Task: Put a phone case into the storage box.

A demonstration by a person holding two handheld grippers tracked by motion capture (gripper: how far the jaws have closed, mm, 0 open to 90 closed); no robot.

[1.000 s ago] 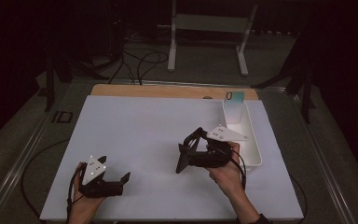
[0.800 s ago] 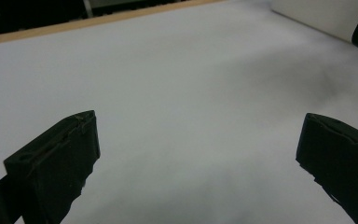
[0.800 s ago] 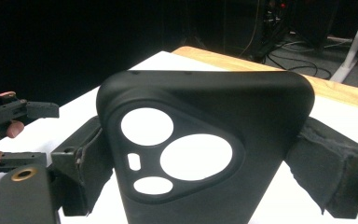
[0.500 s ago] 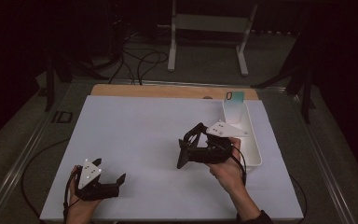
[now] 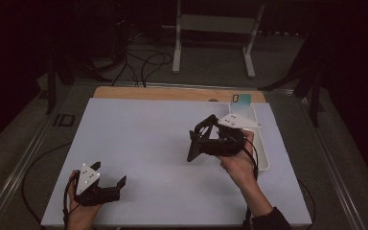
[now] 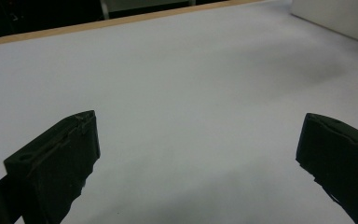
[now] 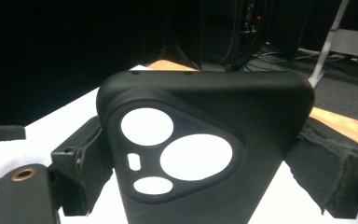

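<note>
Black and matte, one phone case [image 7: 205,154] sits clamped between the two jaws of the right gripper [image 5: 199,141], held up above the white mat [image 5: 148,139] at its right half. In the right gripper view the case shows a triangular camera window with four cut-outs: two large round holes, one smaller oval and one small slot. One jaw presses each long edge of the case.

Just behind that gripper lies one long white tray [image 5: 261,148], set along the mat's right edge, with one small pale-green card [image 5: 240,98] at its far end.

One left gripper [image 5: 112,189] rests low at the mat's near left corner, well apart from the case; its two jaws stand wide apart with only bare mat between them.

One strip of wooden tabletop [image 5: 172,93] shows beyond the mat.
</note>
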